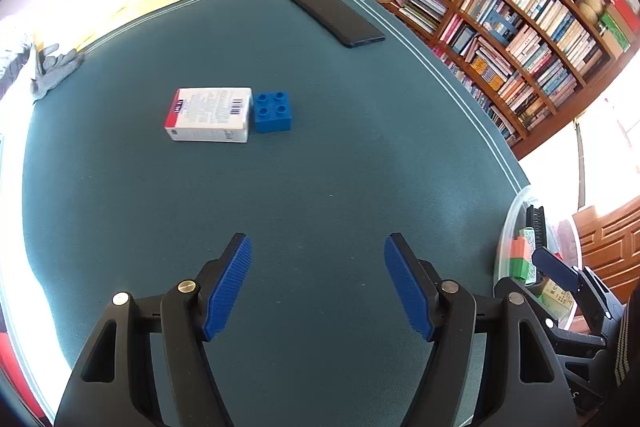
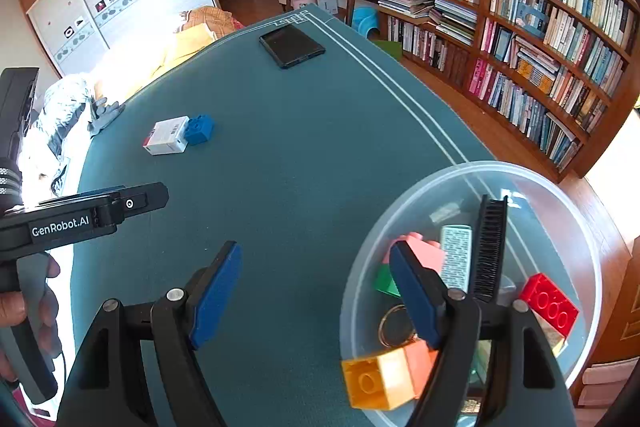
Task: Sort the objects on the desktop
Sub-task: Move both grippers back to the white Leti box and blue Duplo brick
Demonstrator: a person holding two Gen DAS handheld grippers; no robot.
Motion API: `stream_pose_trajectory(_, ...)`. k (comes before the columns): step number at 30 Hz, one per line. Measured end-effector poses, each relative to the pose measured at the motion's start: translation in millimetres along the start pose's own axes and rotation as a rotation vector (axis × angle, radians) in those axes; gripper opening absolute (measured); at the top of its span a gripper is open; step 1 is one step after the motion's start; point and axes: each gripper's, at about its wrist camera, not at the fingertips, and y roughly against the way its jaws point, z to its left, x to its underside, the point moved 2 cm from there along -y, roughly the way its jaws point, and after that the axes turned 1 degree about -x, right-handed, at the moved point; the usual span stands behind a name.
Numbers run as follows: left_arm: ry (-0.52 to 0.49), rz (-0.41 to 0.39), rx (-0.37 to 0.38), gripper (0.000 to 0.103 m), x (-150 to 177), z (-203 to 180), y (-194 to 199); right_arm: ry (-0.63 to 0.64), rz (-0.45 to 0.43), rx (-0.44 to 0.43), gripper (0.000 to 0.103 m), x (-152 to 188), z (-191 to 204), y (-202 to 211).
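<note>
A white box with a red end (image 1: pixel 210 114) lies on the green table mat, touching a blue toy brick (image 1: pixel 273 111) on its right. Both also show in the right wrist view: box (image 2: pixel 166 135), brick (image 2: pixel 199 129). A black phone (image 1: pixel 337 18) (image 2: pixel 291 45) lies at the far edge. My left gripper (image 1: pixel 318 283) is open and empty, well short of the box and brick. My right gripper (image 2: pixel 316 291) is open and empty, its right finger over a clear plastic bowl (image 2: pixel 576 211) holding several bricks, a black comb and a small box.
The bowl (image 1: pixel 505 231) sits at the table's right edge. A grey glove (image 1: pixel 54 67) lies at the left edge. A bookcase (image 2: pixel 520 19) stands to the right. The left gripper's body (image 2: pixel 80 215) shows at the left of the right wrist view.
</note>
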Motion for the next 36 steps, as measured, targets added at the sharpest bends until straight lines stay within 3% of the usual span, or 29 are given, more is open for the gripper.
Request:
stream_pose_trajectory(14, 0.101, -0.014, -0.023, 0.072, -39.8, 77.4, -30.8, 0.05, 0.043, -0.011, 0.081, -24.3, 54.4, -44.6)
stream_pose_trajectory(20, 0.1, -0.043, -0.003, 0.081, -59.5, 84.5, -46.6, 0.053, 0.058, 0.002, 0.081, -31.0, 64.2, -60.5)
stream_pose_trajectory(32, 0.039, -0.052, -0.027, 0.088, -82.8, 81.9, -77.8, 0.048, 0.088, 0.007, 0.081, -37.5, 77.0, -86.3)
stream_pose_trajectory(34, 0.02, -0.018, -0.037, 0.088, -82.5, 83.0, -87.6, 0.05, 0.091, 0.006, 0.081, -39.5, 79.9, -90.8)
stream_pose_trajectory(36, 0.032, -0.031, -0.016, 0.089, -81.2, 88.4, -89.7, 0.056, 0.089, 0.004, 0.081, -43.0, 82.9, -94.0)
